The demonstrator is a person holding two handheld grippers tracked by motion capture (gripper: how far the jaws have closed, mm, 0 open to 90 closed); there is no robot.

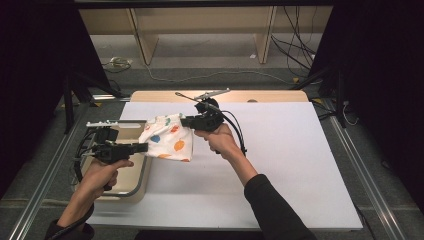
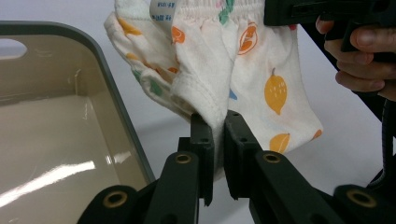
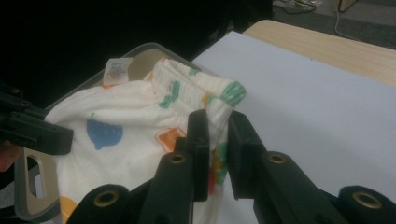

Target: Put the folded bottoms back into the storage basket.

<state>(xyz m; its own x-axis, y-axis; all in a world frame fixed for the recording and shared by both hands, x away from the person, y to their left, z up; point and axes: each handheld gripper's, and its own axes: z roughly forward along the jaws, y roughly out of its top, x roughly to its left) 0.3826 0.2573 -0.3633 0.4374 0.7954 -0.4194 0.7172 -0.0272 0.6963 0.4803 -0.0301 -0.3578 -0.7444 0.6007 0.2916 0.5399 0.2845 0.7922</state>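
A small white garment (image 1: 167,137) printed with coloured fruit hangs stretched in the air between my two grippers, above the white table mat. My left gripper (image 1: 144,146) is shut on its lower left edge; in the left gripper view the cloth (image 2: 252,70) runs down into the narrow gap between the jaws of the left gripper (image 2: 217,122). My right gripper (image 1: 184,120) is shut on the elastic waistband at the upper right, seen as the right gripper (image 3: 217,122) pinching the folded band of the garment (image 3: 135,116). A label (image 3: 115,70) sticks up from the band.
A beige tray with a grey rim (image 1: 142,182) sits at the left edge of the mat, under my left hand; its wall (image 2: 114,107) shows beside the cloth. The white mat (image 1: 290,165) covers a wooden table. Cables and shelf legs lie on the floor beyond.
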